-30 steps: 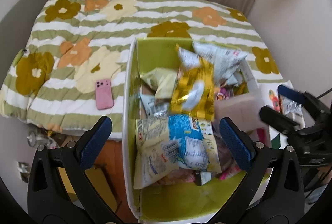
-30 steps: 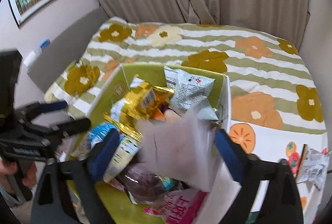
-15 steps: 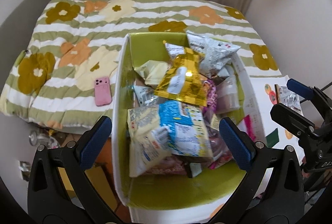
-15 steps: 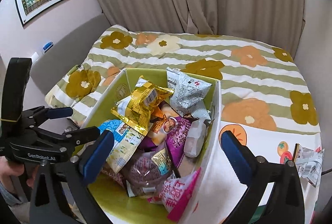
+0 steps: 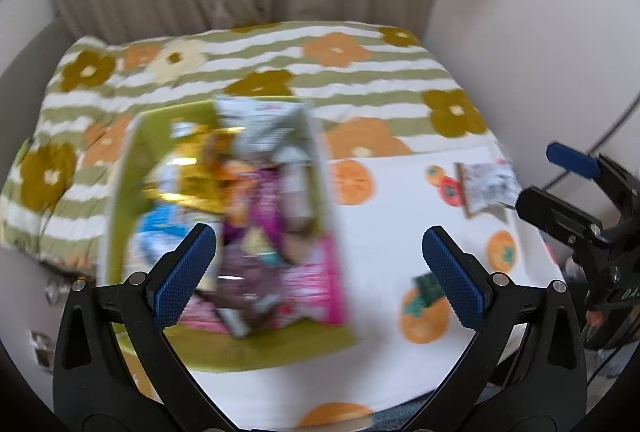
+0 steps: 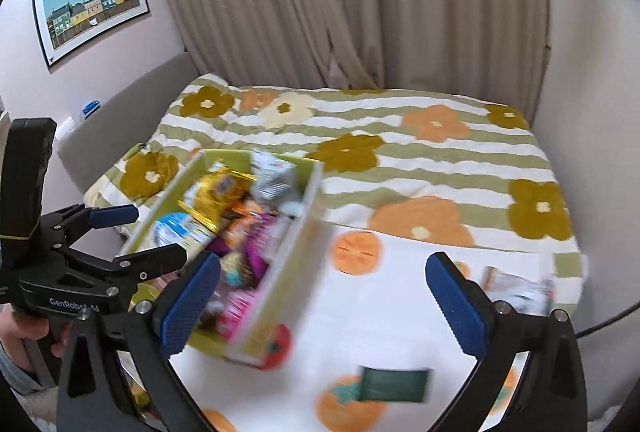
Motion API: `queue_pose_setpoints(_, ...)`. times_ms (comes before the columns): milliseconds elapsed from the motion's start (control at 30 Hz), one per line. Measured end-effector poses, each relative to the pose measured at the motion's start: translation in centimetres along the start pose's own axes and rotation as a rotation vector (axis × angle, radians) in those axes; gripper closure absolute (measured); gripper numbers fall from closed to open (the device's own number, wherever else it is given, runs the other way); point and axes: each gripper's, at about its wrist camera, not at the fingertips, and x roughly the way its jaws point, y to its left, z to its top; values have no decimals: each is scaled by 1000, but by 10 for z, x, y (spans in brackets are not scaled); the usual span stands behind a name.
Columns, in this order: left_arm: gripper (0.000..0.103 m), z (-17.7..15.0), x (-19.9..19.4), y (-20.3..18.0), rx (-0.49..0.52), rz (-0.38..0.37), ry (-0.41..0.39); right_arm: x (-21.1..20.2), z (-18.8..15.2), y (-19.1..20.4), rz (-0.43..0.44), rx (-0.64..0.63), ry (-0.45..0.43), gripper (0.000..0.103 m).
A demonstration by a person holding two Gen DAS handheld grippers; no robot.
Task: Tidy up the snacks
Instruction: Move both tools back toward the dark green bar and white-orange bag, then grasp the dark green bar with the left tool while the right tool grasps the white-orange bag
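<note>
A green-lined bin [image 5: 120, 168] [image 6: 298, 228] holds several snack packs: gold, blue, purple and pink ones. It stands on a white cloth with orange fruit prints [image 5: 384, 200] [image 6: 360, 312]. A dark green packet [image 5: 428, 284] [image 6: 394, 384] and a grey-and-white packet [image 5: 486, 188] [image 6: 520, 290] lie loose on the cloth to the right of the bin. My left gripper [image 5: 319, 270] is open and empty above the bin's right side. My right gripper [image 6: 323, 306] is open and empty above the cloth. Both views are blurred.
A bed with a striped flower quilt [image 5: 280, 72] [image 6: 400, 152] lies behind the cloth. Curtains [image 6: 340, 0] hang at the back. A wall [image 5: 540, 32] stands on the right, and a framed picture [image 6: 90, 6] hangs on the left wall.
Both grippers have swung to the right and pulled back. The bin now sits to the left in both views, and the loose packets on the cloth have come into view.
</note>
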Motion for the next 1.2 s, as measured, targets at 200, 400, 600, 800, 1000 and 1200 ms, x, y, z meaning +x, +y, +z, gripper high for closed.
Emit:
queue_pose_setpoints(200, 0, -6, 30, -86, 108, -48, 42, -32, -19, -70, -61, -3, 27, 1)
queue_pose_setpoints(400, 0, -27, 76, -145, 240, -36, 127, -34, -41, -129, -85, -34, 65, 1)
queue_pose_setpoints(600, 0, -57, 122, -177, 396, -73, 226, -7, -62, -175, -93, -24, 132, 1)
queue_pose_setpoints(800, 2, -91, 181, -193, 571, -112, 352, 32, -79, -207, -128, -23, 203, 1)
queue_pose_setpoints(1000, 7, -106, 215, -194, 654, -138, 415, 71, -90, -229, -147, -61, 305, 1)
queue_pose_setpoints(1200, 13, -110, 223, -196, 686, -198, 437, 94, -94, -227, -149, -231, 377, 1)
